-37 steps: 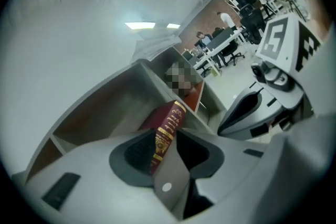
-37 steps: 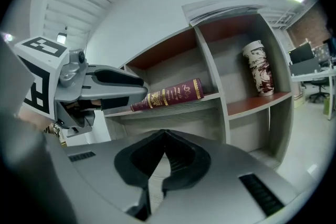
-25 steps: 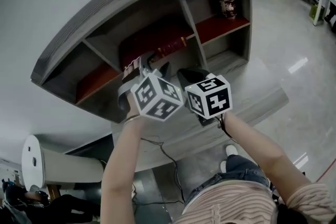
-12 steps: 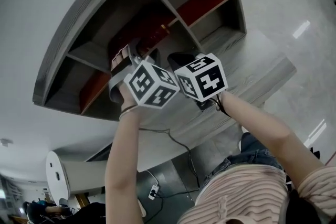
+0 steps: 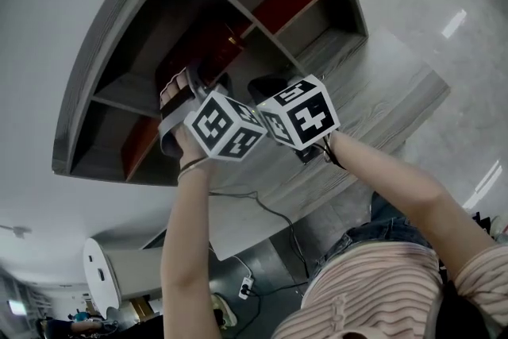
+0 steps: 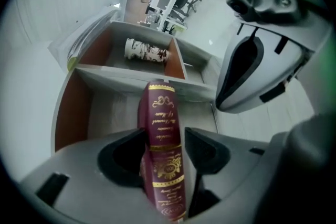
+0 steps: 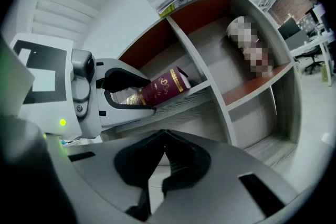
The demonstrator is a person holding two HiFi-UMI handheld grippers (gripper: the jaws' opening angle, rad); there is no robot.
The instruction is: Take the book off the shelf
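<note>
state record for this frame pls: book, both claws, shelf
book: dark red, gold print; sits between the jaws of the left claw, far end toward the shelf
left claw: open; jaws have just been opening, gap shows beside the book
right claw: shut, empty
shelf: grey, red back panels; patterned can in another compartment
unknown: whether the book is clear of the shelf

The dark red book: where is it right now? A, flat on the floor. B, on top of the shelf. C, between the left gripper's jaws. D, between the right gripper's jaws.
C: the book stands between the jaws of the left gripper, which have just been opening; the right gripper is shut on nothing.
</note>
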